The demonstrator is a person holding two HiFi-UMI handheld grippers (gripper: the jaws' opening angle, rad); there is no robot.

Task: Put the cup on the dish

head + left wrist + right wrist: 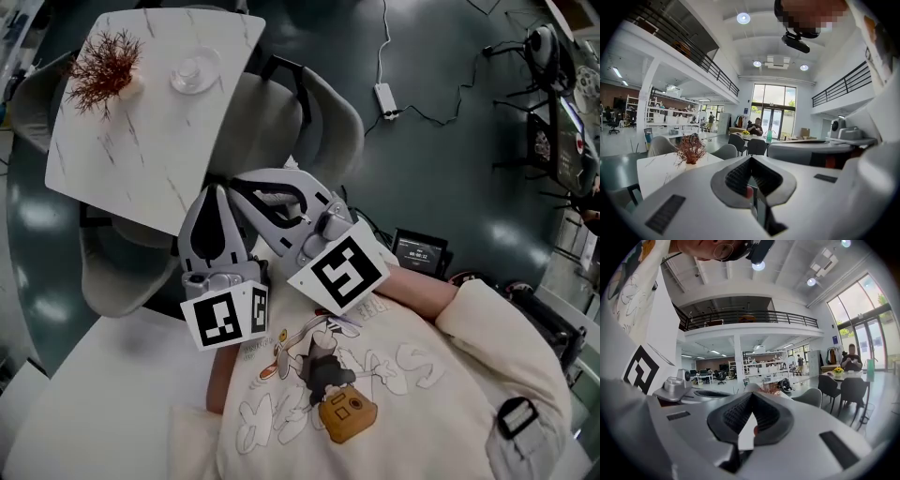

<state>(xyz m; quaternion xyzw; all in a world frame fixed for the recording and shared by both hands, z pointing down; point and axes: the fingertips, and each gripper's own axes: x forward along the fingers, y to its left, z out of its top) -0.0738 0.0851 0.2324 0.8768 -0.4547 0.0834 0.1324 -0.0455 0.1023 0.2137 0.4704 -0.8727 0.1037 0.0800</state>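
A clear glass cup (192,68) stands on the white marble table (141,159) at the far left, on what looks like a clear dish (208,64). Both grippers are held close to the person's chest, well short of the table. The left gripper (218,189) points towards the table edge, jaws shut and empty. Beside it, the right gripper (234,182) lies angled to the left, also shut on nothing. In the left gripper view the closed jaws (751,159) face across the room. The right gripper view shows its pads (740,414) meeting at the tip.
A red coral-like plant (103,66) (690,150) stands on the table next to the glassware. Grey chairs (309,117) ring the table. A cable with an adapter (386,98) and a small screen device (419,251) lie on the dark floor. Equipment stands at the right (553,112).
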